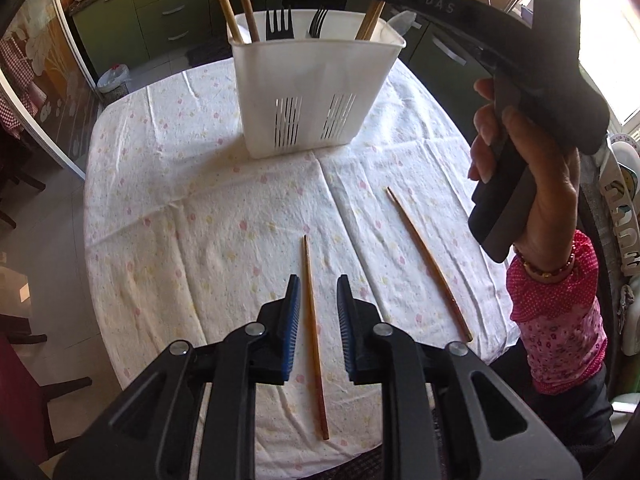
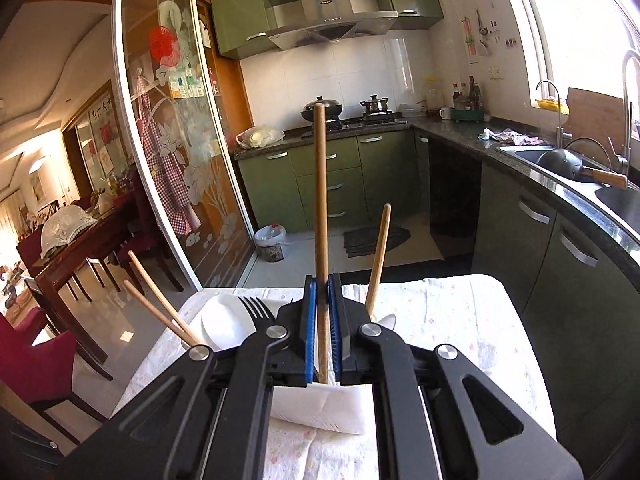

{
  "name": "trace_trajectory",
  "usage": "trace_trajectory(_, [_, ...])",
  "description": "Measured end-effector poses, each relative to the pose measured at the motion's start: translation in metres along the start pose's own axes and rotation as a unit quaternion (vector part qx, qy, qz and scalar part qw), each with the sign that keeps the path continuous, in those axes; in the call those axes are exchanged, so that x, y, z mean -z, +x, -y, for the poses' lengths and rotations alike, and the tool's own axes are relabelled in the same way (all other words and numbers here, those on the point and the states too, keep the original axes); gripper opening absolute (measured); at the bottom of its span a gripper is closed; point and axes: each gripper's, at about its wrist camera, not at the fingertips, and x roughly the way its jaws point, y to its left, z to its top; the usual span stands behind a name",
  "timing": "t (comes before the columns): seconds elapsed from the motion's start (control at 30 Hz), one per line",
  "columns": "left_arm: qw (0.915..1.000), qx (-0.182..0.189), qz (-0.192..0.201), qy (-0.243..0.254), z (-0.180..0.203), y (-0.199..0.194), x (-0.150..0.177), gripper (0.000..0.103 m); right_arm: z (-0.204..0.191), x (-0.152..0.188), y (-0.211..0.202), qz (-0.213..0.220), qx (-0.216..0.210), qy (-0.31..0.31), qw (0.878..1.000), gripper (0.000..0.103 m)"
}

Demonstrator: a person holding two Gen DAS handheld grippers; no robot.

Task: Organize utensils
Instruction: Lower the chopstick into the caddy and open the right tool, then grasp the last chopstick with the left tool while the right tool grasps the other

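The right tongs [image 2: 323, 312] were clamped on an upright chopstick [image 2: 320, 200] over the white caddy [image 1: 316, 92], ready to drop it in. The left tongs [image 1: 318, 308], slightly parted and empty, straddled another chopstick [image 1: 314, 332] lying on the surface [image 1: 200, 220]; closing on it seemed next.

On the white flowered tablecloth [image 1: 200, 208], a brown wooden chopstick [image 1: 314, 336] lies between the left gripper's [image 1: 318, 300] fingers. A second brown chopstick [image 1: 430, 264] lies right of them; the white slotted plastic utensil holder [image 1: 316, 92] stands beyond the fingertips.
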Motion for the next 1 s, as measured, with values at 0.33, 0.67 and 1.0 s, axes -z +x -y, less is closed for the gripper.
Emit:
trace_trajectory(0.33, [0.9965,-0.016,-0.081,-0.007,0.001,0.046,0.014,0.025,-0.003,0.018,-0.057,0.025,-0.014,-0.01,1.0,0.012])
trace_trajectory(0.67, [0.9853,-0.03,-0.167,-0.022,0.004,0.101,0.013,0.029,0.0,0.061,-0.126,-0.072,-0.036,-0.046,0.996,0.02])
trace_trajectory(1.0, [0.98,-0.055,-0.191,-0.009,0.013,0.126,0.013,0.027,0.024,0.091,-0.142,-0.15,-0.03,-0.047,0.987,0.03])
